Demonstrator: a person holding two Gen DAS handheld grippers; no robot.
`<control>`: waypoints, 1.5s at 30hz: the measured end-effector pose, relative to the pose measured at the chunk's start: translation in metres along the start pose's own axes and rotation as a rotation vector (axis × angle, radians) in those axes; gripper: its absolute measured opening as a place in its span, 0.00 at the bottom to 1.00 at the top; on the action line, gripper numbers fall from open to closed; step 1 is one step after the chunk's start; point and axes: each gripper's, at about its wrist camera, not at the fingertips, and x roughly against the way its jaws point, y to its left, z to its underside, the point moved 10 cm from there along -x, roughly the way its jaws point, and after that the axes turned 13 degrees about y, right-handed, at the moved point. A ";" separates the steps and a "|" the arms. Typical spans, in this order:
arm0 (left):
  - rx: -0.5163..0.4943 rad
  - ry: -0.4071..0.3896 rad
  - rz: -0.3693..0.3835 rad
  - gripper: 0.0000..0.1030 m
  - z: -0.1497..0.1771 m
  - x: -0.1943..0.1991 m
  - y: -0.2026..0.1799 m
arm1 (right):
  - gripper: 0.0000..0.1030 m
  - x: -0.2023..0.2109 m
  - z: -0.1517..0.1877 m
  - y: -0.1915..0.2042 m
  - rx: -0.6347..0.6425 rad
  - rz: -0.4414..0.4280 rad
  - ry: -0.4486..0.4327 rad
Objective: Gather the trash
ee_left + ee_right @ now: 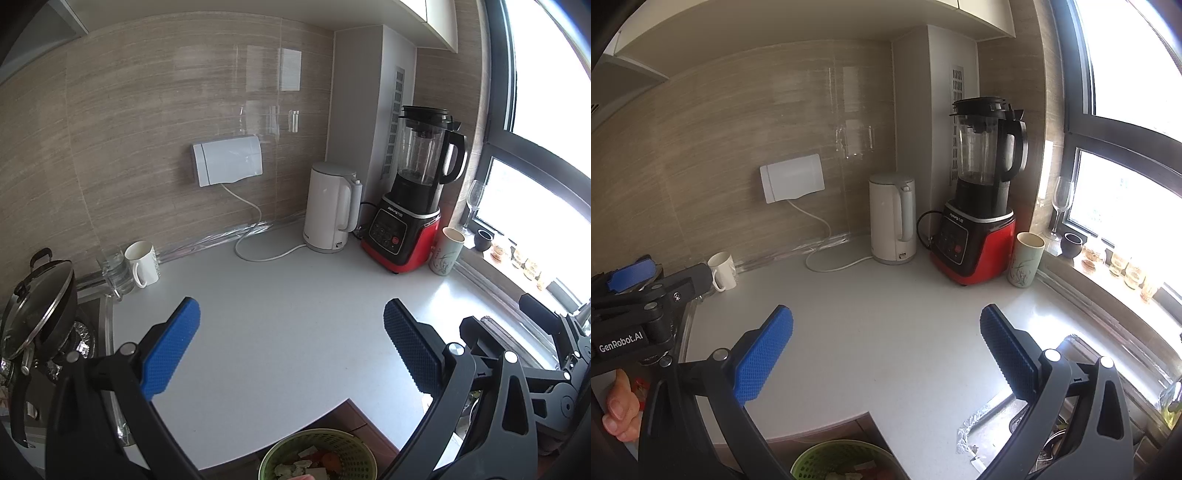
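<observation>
A green perforated trash basket (343,446) sits below the counter's front edge and holds scraps of white, green and orange trash (314,461). Its rim also shows in the right wrist view (827,458). My left gripper (291,347) is open and empty above the white counter (288,295). My right gripper (886,354) is open and empty above the same counter (886,314). The left gripper body shows at the left in the right wrist view (631,295), and the right one at the right in the left wrist view (546,347).
A white kettle (330,206), a red and black blender (413,199) and a tall cup (447,251) stand at the back. A white mug (142,264) and a glass (116,271) stand left. A pot with a lid (37,302) is on the stove. A sink (1052,424) is right.
</observation>
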 end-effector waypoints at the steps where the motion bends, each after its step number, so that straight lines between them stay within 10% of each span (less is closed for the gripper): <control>1: 0.000 0.000 0.001 0.92 0.000 0.000 0.000 | 0.98 0.000 0.000 0.000 -0.001 0.001 0.002; 45: -0.016 -0.012 0.002 0.92 0.002 -0.008 0.005 | 0.98 -0.001 0.005 0.003 0.013 -0.001 0.012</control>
